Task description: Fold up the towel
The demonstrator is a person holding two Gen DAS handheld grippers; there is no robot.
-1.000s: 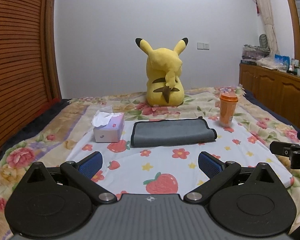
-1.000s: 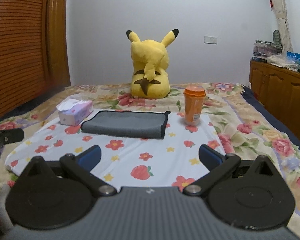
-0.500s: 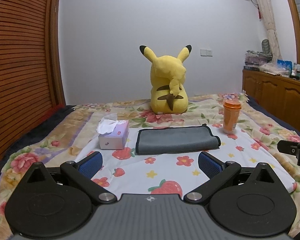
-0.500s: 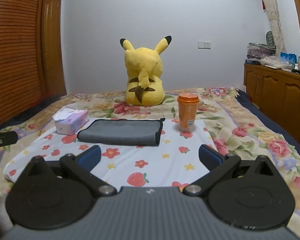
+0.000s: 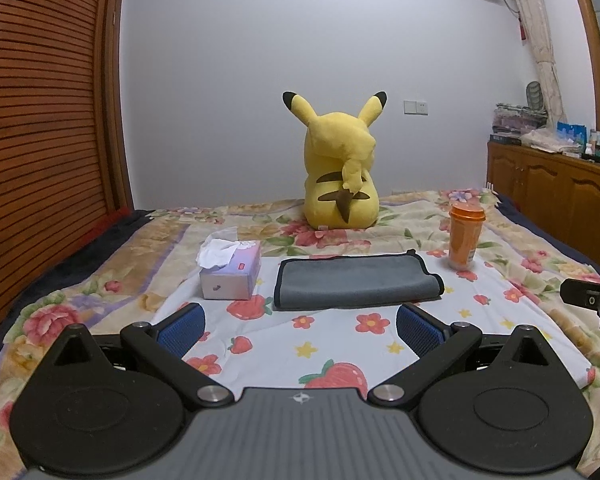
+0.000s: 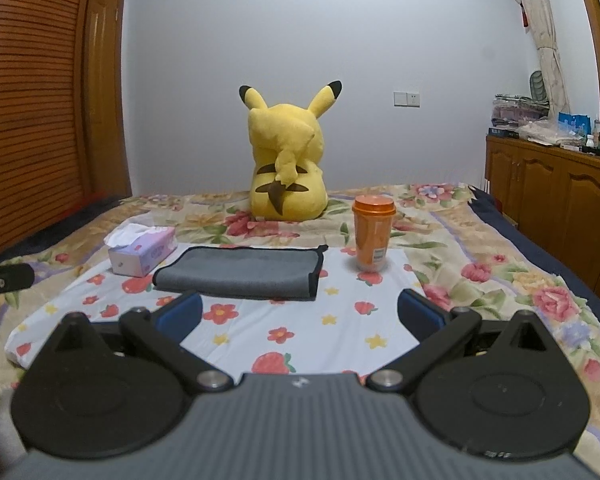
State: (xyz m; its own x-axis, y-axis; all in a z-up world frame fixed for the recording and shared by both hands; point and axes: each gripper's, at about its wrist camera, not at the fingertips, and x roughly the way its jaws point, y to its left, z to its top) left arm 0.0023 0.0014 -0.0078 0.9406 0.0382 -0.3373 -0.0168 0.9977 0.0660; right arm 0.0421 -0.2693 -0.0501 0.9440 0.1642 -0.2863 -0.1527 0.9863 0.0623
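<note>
A grey towel with a black hem lies folded flat on the white fruit-print cloth on the bed; it also shows in the right wrist view. My left gripper is open and empty, held back from the towel's near edge. My right gripper is open and empty, also short of the towel. The right gripper's tip shows at the right edge of the left wrist view, and the left gripper's tip at the left edge of the right wrist view.
A tissue box stands left of the towel and an orange lidded cup right of it. A yellow Pikachu plush sits behind. A wooden wardrobe is on the left and a wooden cabinet on the right.
Both grippers have drawn back and tilted up, so the towel and the other things sit lower and farther in both views. Both stay open. The towel has not moved.
</note>
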